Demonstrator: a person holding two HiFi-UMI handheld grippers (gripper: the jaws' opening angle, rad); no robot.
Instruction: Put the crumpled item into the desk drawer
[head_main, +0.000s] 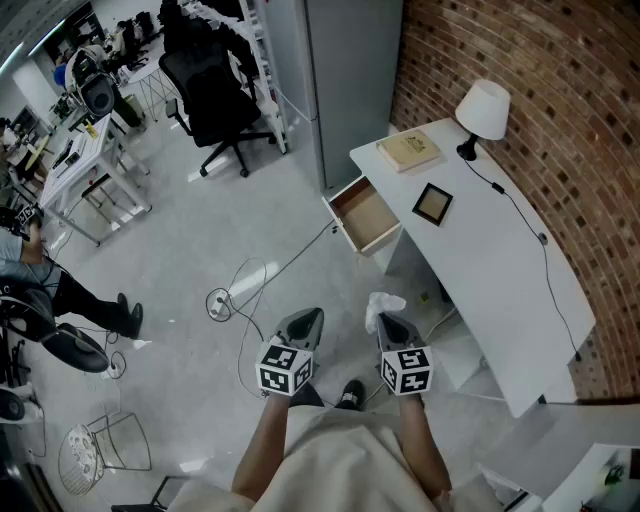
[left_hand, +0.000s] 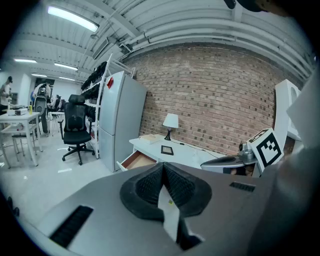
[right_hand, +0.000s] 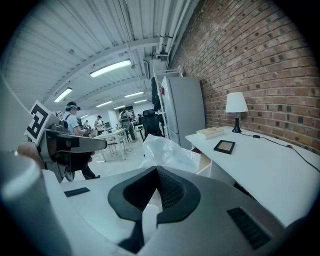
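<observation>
The right gripper (head_main: 393, 322) has its fingers (right_hand: 172, 191) pinched together on the crumpled white item (right_hand: 169, 153), which sticks out past their tips above the floor, beside the table (head_main: 487, 262). The left gripper (head_main: 304, 322) hovers just beside it, its fingers (left_hand: 149, 189) pressed together with nothing between them. The drawer (head_main: 366, 216) stands pulled open at the table's far end, well apart from the item; a book (head_main: 408, 150), a picture frame (head_main: 433, 204) and a lamp (head_main: 483, 108) sit on top.
</observation>
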